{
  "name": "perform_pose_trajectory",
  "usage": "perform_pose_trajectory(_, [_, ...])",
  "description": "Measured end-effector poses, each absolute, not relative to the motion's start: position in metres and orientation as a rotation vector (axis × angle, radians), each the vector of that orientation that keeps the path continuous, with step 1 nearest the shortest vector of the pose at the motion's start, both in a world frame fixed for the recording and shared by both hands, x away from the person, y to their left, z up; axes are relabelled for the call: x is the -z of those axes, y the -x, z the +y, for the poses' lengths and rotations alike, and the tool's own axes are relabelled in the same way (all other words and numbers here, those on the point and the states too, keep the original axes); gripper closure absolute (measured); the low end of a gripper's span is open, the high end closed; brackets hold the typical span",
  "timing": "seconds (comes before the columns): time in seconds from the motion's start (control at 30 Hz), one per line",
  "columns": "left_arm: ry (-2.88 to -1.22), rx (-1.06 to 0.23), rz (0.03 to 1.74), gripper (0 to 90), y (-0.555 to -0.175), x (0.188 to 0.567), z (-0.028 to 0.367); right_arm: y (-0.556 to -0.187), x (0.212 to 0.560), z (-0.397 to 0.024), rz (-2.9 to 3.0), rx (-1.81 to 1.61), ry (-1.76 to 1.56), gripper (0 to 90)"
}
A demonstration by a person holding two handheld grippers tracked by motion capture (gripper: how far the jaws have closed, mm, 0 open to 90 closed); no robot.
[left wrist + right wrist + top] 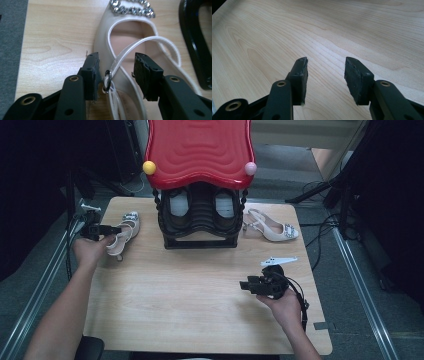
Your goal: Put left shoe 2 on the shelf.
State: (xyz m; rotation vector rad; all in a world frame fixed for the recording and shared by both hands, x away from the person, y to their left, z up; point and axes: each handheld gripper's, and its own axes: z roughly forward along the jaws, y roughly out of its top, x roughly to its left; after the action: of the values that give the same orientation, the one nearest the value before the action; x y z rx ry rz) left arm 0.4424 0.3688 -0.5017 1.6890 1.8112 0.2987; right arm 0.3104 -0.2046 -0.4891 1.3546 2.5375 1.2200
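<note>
Cream satin sandal [125,32] with a rhinestone buckle [132,8] lies between the open left tongs [116,75]; right tongs [325,77] open, empty.

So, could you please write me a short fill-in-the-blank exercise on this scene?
1. The left gripper has its open jaws around the heel end of a ____ shoe.
2. The shoe rack has a ____ top.
3. The right gripper holds ____.
Missing words: white; red; nothing.

Soft overhead light brightens the wooden table [200,285]; surroundings fall dark, the red canopy [199,150] shows glare, and detail looks slightly blurred.
</note>
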Motion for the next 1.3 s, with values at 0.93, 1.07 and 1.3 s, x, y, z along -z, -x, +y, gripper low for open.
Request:
perform_pose_trajectory(0.93, [-1.488,-0.249,1.841,81.7,-0.438,0.496,0.377,-0.310,0.491,-0.204,2.537,-1.196,-1.329,51.6])
perform_pose_trajectory(1.07, [-1.447,-0.225,1.816,81.6,-0.439,0.484,0.378,-0.310,0.493,-0.204,2.536,-1.195,-1.306,49.6])
perform_pose_trajectory(1.3, [-1.375,-0.197,1.797,81.6,-0.439,0.469,0.379,-0.310,0.492,-0.204,2.536,-1.205,-1.308,49.3])
